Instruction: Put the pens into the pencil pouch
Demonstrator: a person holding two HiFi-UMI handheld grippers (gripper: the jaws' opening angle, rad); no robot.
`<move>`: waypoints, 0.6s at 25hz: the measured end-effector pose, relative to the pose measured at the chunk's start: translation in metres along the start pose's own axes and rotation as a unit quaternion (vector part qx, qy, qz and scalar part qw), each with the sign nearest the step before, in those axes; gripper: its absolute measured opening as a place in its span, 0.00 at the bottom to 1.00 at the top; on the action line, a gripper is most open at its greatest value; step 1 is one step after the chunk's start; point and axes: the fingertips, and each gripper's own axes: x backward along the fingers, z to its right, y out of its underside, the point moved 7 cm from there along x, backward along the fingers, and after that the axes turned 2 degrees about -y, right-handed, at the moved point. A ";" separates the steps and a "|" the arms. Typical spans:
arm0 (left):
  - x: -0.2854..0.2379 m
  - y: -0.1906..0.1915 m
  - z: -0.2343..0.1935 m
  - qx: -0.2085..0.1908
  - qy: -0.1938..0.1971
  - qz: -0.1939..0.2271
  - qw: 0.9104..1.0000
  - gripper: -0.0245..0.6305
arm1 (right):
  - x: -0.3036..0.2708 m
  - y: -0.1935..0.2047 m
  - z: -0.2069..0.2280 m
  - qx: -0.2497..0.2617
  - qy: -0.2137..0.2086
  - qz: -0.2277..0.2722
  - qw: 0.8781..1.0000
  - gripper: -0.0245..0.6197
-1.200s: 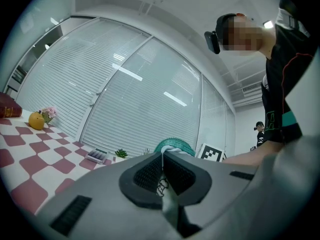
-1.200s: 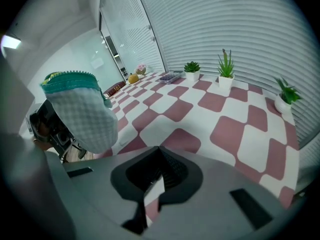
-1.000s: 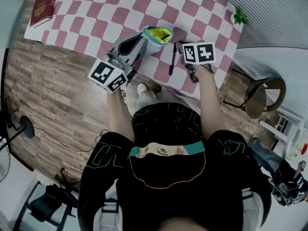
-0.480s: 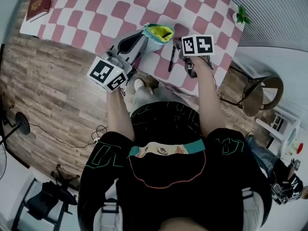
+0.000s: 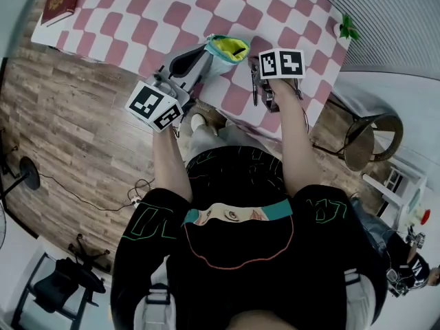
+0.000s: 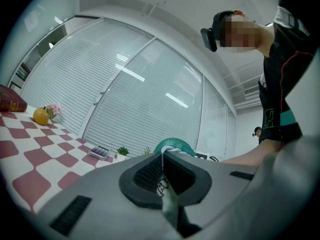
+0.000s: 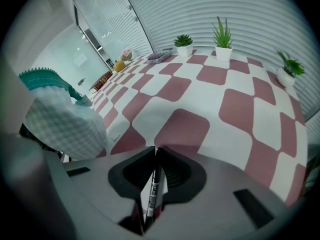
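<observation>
Pink-and-white checked tablecloth (image 5: 137,19) spreads beneath the pencil pouch (image 5: 223,53), wood-plank floor (image 5: 69,115) alongside.

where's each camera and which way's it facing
Head view: on the head, steeply down at table, pouch; torso, forearms show.
Left gripper view: on left gripper, level toward blinds, shut on pouch; person's arm, torso at right.
Right gripper view: on right gripper, tilted down at table; jaws have just been closing on pen; no body.
Shared: pouch, all three.

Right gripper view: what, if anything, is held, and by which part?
A black pen, clamped by its barrel between the right gripper's jaws, which have just been closing.
</observation>
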 end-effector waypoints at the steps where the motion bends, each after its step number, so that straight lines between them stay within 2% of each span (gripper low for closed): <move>1: 0.000 0.000 0.000 0.000 0.000 -0.001 1.000 0.04 | 0.002 0.000 0.000 -0.004 -0.002 0.006 1.000 0.11; 7: -0.003 -0.001 0.002 -0.004 0.003 -0.005 1.000 0.04 | 0.019 -0.006 0.002 -0.005 -0.019 0.065 0.998 0.11; 15: -0.016 -0.005 0.011 -0.012 0.018 -0.005 1.000 0.04 | 0.058 -0.019 0.006 -0.003 -0.036 0.147 0.989 0.11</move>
